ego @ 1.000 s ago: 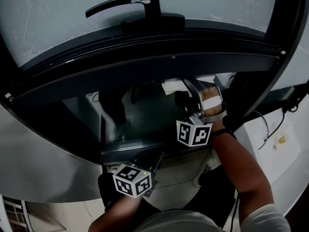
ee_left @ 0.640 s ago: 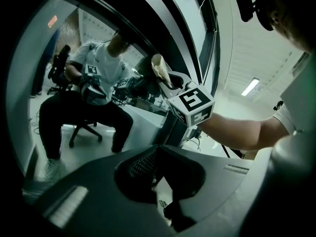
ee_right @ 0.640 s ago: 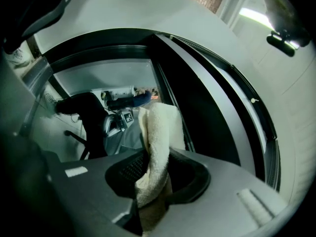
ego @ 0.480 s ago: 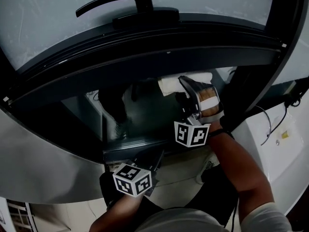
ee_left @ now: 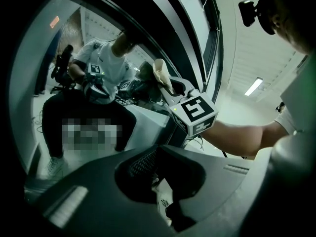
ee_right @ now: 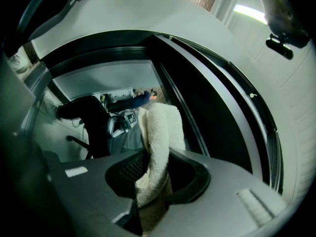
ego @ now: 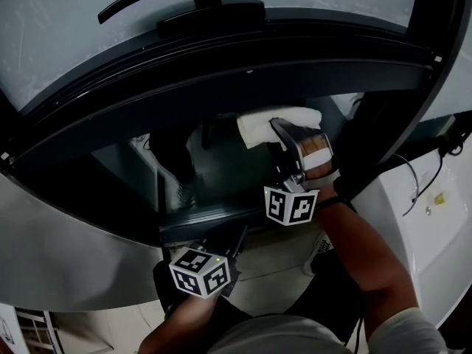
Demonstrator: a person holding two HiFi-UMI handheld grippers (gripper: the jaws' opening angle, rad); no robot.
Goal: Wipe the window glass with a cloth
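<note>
Pale floor (ego: 110,319); ceiling striplight (ee_left: 253,86)

Head view looks steeply down; each gripper view faces close along its jaws; all share the window glass (ego: 221,172).

We find all three views dim, both gripper views green-tinted. Up and right of the left gripper (ee_left: 159,179) a ceiling lamp (ee_left: 254,86) glows; its jaws sit blurred in shadow. Ahead of the right gripper (ee_right: 150,179), the window glass (ee_right: 98,83) carries reflections, and the window frame (ee_right: 212,107) bows toward the edges.
</note>
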